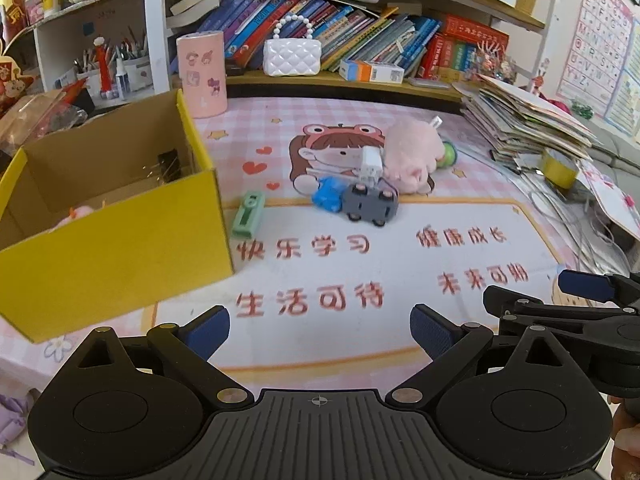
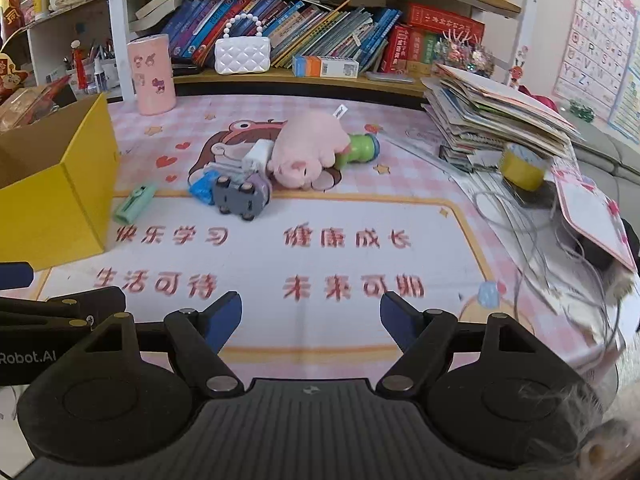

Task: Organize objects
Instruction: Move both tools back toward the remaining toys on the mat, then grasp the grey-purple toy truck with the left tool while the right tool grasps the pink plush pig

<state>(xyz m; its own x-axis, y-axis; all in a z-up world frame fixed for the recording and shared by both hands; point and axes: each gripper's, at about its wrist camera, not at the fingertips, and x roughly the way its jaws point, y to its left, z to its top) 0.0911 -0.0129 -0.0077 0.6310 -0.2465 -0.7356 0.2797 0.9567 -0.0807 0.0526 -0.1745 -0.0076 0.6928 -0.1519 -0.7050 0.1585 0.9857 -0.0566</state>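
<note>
Desk, covered edge to edge by a pink checked mat printed with a cartoon girl in a frog hood and four red phrases: 快乐学习, 健康成长, 生活可待, 未来可期. Left edge: open yellow cardboard box, a pink soft item visible low inside it. Just beside the box's right wall, on the mat: mint-green stapler-like item. Middle of the mat, heaped and touching: grey toy car on its side, blue toy, white charger plug, pink plush toy, green cylindrical toy behind the plush. Back edge: pink cylindrical container with character stickers; low shelf carrying a white quilted handbag with bead handle, an orange-and-white carton and leaning rows of children's books, titles too small to read. Right edge: tall tilted stack of books and papers, yellow tape roll beside its base, loose grey cables, pink-bordered board. Far right wall: alphabet poster, letters A to Z. Left gripper: blue-padded jaws spread wide, nothing between them, above the mat's near edge. Right gripper: jaws likewise spread, empty; the neighbouring gripper body at its left reads "Robot.AI".
</note>
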